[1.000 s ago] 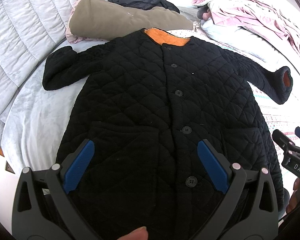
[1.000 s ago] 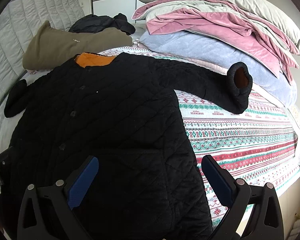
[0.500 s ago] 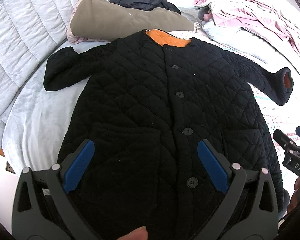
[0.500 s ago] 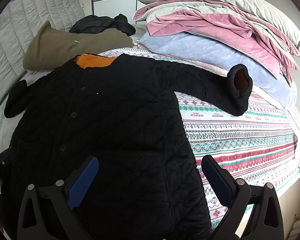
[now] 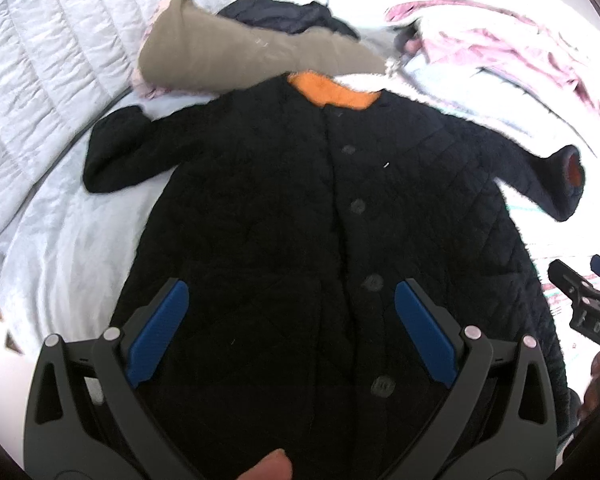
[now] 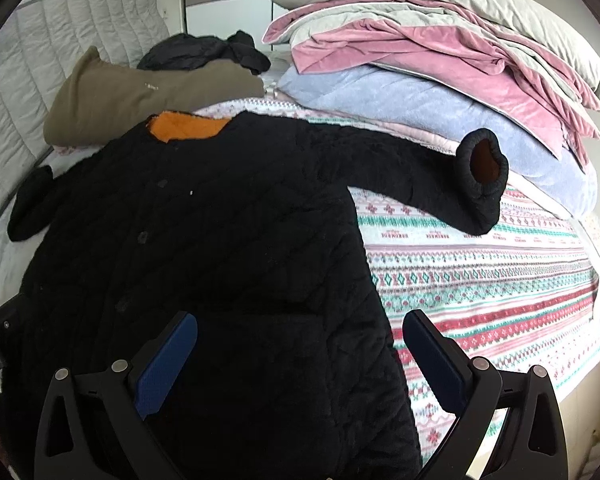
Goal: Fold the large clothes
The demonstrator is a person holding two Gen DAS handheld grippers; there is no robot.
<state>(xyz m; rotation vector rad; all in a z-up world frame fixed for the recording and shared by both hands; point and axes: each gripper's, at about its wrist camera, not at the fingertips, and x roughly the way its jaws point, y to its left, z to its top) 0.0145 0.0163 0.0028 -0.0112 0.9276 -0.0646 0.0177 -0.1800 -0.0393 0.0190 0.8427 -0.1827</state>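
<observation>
The hem of the black quilted coat [image 5: 260,208] is hidden behind the left gripper [image 5: 288,316] and cut off by the lower frame edge. In the right wrist view the coat's far cuff [image 6: 28,208] lies partly out of sight. The left wrist view is blurred and overexposed over the bedding pile [image 5: 500,56] at the bed's far corner.

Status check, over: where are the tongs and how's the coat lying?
Left tongs open, right tongs open, both empty above the hem. Black quilted coat flat, buttoned, sleeves spread. Olive garment touches the collar.
</observation>
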